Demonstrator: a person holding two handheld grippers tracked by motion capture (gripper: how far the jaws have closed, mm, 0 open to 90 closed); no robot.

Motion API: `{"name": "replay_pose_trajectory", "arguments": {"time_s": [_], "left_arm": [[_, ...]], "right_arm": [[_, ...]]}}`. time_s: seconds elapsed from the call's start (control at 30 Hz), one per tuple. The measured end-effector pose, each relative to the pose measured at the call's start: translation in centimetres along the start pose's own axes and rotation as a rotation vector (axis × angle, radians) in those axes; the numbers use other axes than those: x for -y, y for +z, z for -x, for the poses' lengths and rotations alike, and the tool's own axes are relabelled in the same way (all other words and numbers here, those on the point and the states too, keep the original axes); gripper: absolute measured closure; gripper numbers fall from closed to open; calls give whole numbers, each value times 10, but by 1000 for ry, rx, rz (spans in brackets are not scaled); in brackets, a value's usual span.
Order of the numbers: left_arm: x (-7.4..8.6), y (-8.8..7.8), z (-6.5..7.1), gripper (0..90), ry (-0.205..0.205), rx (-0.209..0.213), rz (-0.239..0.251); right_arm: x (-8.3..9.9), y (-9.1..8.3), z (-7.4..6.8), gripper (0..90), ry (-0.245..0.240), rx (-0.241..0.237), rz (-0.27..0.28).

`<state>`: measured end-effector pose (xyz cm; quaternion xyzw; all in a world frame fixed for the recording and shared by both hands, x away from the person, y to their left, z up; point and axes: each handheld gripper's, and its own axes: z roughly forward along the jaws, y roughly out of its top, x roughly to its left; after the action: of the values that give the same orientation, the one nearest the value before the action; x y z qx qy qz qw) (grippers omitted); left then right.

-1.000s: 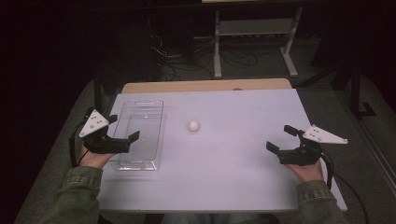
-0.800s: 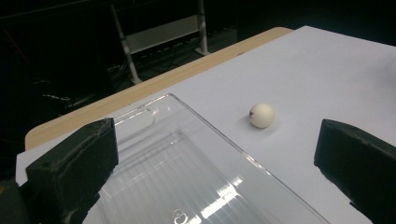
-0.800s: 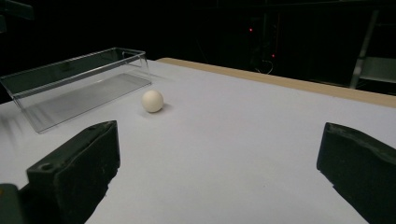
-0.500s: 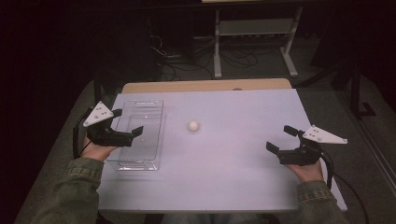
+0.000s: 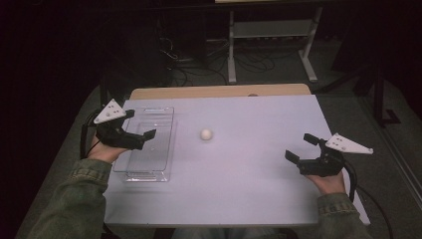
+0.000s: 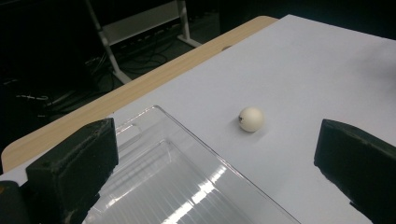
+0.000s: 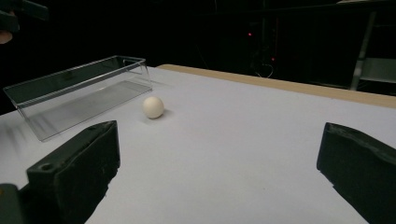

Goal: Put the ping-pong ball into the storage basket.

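Note:
A small white ball point(image 5: 206, 134) point(image 6: 251, 119) point(image 7: 153, 107) rests on the white table top point(image 5: 249, 169), right of a clear plastic tray point(image 5: 147, 144) point(image 6: 177, 186) point(image 7: 74, 93). My left gripper point(image 5: 140, 123) hovers over the tray's left part, open and empty, its jaws pointing toward the ball. My right gripper point(image 5: 300, 147) is held near the table's right edge, open and empty, well away from the ball. In the right gripper view the ball lies just beside the tray's near corner.
A wooden strip point(image 5: 219, 91) runs along the table's far edge. Beyond it, on the dark floor, stand a metal rack point(image 5: 271, 35) and loose cables point(image 5: 184, 55). The person's sleeves point(image 5: 74, 199) come in from the bottom.
My left gripper has moved forward and to the right, farther over the tray. The right gripper and the ball have stayed where they were.

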<state>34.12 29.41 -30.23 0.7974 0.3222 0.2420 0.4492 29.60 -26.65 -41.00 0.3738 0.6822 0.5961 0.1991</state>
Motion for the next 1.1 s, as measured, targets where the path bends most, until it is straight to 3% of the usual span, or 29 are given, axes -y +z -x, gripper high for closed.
{"name": "replay_pose_trajectory", "arguments": {"time_s": [0.37, 0.5, 1.1], "left_arm": [[-13, 3, -5, 0, 20, 30, -26], [-16, 8, -4, 0, 47, 40, -57], [-39, 26, -2, 0, 86, 83, -119]], "right_arm": [[0, 0, 0, 0, 1, -2, -1], [0, 0, 0, 0, 1, -5, -5], [1, 0, 0, 0, -7, -6, -10]]}}
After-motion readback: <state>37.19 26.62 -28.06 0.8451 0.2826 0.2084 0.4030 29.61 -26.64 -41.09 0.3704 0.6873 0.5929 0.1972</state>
